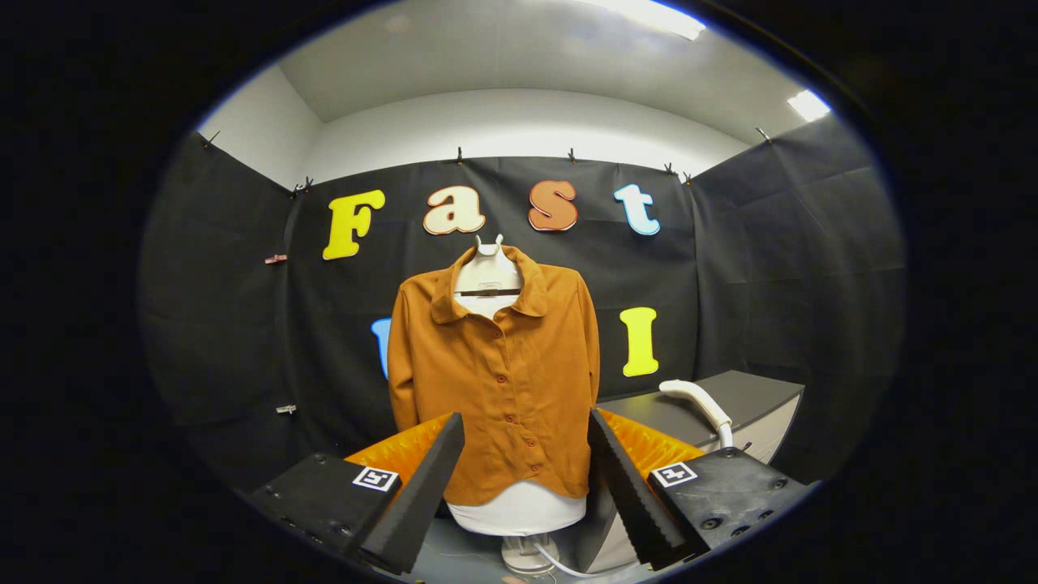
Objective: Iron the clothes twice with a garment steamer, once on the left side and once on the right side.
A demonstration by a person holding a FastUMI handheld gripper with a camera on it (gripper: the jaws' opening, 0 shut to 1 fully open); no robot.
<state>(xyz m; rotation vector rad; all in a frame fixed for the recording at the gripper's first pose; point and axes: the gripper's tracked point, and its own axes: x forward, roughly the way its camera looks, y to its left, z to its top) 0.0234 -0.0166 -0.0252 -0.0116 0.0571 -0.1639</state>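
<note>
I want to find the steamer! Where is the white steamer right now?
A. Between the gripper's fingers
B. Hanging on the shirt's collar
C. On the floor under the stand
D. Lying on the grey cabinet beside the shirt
D: the white steamer lies on the grey cabinet, beside the orange shirt, while the gripper is open with nothing held.

The single view rides on the gripper (525,478) and looks forward along its two spread fingers, held level and facing the booth's far wall head-on. It sits at about the chest height of the shirt (495,381) on its dress form (519,511), not close, with the shirt framed between the fingers. The wide lens also takes in the ceiling above and a grey cabinet (730,401) to the right.
</note>
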